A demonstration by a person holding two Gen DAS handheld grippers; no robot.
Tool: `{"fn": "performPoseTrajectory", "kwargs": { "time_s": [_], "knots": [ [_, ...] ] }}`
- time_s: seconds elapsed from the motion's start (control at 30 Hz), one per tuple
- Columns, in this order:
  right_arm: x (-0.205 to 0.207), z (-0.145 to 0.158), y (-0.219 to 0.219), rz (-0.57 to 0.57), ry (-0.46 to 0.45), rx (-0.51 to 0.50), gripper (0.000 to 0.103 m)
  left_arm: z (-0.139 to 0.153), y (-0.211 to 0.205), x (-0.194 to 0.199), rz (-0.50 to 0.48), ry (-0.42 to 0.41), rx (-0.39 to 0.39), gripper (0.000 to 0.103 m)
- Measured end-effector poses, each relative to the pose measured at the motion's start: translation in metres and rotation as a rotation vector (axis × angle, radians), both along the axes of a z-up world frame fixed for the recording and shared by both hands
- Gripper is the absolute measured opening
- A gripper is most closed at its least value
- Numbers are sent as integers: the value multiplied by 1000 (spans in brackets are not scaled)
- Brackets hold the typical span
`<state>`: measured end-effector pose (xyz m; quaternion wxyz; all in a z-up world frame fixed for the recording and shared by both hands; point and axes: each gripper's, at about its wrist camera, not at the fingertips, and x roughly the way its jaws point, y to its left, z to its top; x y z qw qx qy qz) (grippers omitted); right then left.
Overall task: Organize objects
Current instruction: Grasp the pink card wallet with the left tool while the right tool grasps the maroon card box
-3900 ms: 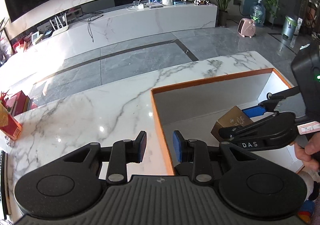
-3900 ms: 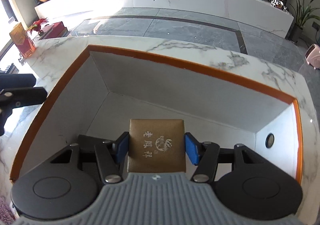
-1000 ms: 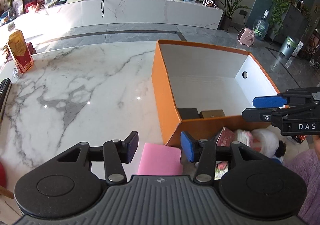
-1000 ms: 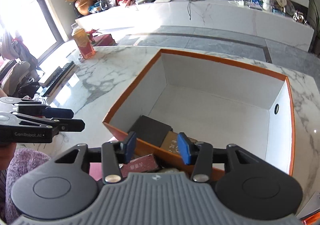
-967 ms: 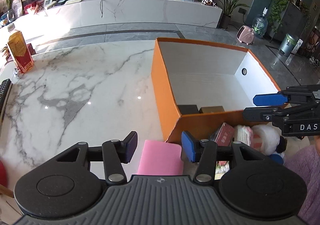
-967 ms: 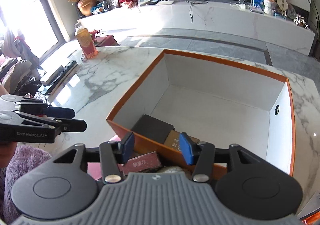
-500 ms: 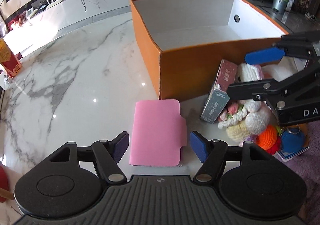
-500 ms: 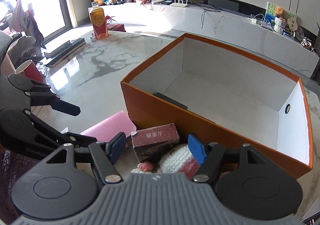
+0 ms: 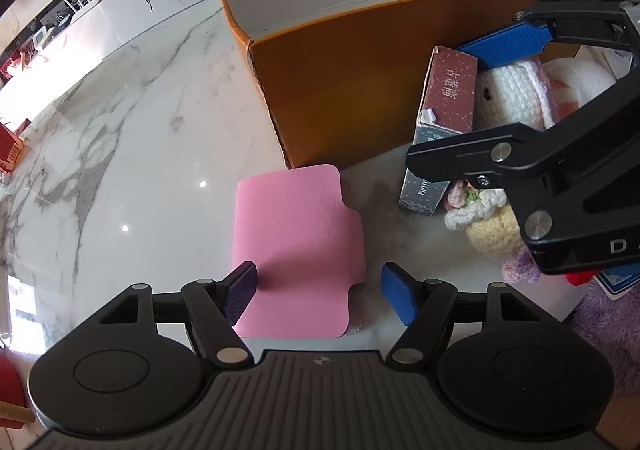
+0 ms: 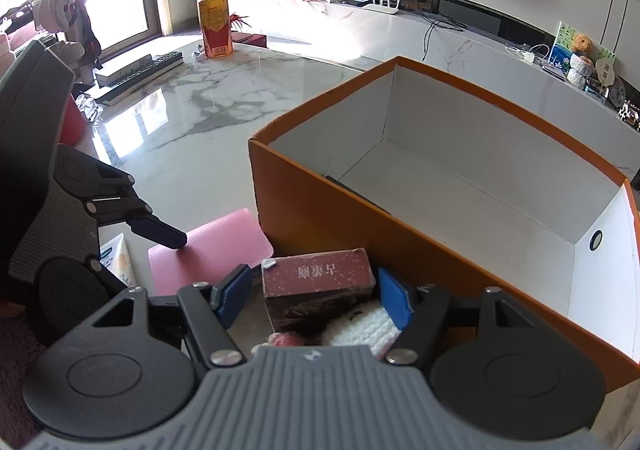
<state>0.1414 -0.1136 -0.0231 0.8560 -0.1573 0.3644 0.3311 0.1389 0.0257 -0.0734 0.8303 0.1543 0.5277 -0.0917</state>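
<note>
While both pairs of tongs hang spread and holding nothing, having just been opening, the left gripper [image 9: 319, 292] straddles the near end of a pink pouch [image 9: 298, 246] lying flat on the marble table [image 9: 132, 154], just beside the orange box [image 9: 340, 82]. That pouch looks soft, thin and light; I'd pinch it across its long edges. The right gripper [image 10: 314, 298] brackets a maroon carton [image 10: 318, 282], stiff and light, best squeezed on its short sides.
</note>
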Motion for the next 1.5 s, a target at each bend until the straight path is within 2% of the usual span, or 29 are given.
{"fn": "performPoseTrajectory", "kwargs": {
  "time_s": [0.1, 0.17, 0.2, 0.27, 0.3, 0.4, 0.47, 0.5, 0.53, 0.63, 0.77, 0.93, 1.03, 1.3, 1.5],
  "knots": [
    [0, -3, 3, 14, -1, 6, 70, -4, -8, 1, -14, -2, 50, 84],
    [1, -5, 2, 13, 3, 10, 67, -6, -15, -1, -32, -14, 85, 85],
    [1, -6, 2, 9, 0, 9, 62, -6, -16, -1, -35, -17, 85, 84],
    [1, -6, 1, 7, 3, 14, 62, -5, -17, 0, -26, -27, 89, 79],
    [1, -6, 1, 6, 5, 17, 62, -5, -17, 0, -18, -35, 102, 71],
    [-1, -5, -1, 8, -1, 19, 61, -4, -17, -2, -23, -41, 100, 67],
    [-3, -4, -2, 12, 0, 24, 61, 0, -18, -5, -33, -50, 86, 59],
    [-3, -4, -2, 13, 3, 27, 61, 3, -18, -6, -39, -58, 79, 51],
    [-4, -4, -2, 14, 3, 29, 61, 6, -18, -9, -43, -68, 70, 45],
    [-5, -3, -3, 14, 1, 33, 61, 15, -16, -13, -40, -84, 43, 36],
    [-6, -1, -4, 12, 6, 43, 61, 27, -3, -15, -1, -106, -24, 27],
    [-8, 3, -4, 16, 22, 68, 61, 47, 28, -9, 97, -80, -219, 20],
    [-8, 8, -2, 33, 50, 104, 61, 50, 46, -6, 147, -60, -294, 18],
    [-1, 4, 12, 55, 95, 138, 61, 49, 79, -5, 231, -53, -361, 17],
    [0, -6, 23, 76, 104, 119, 61, 55, 92, -6, 237, -45, -354, 17]
  ]
}}
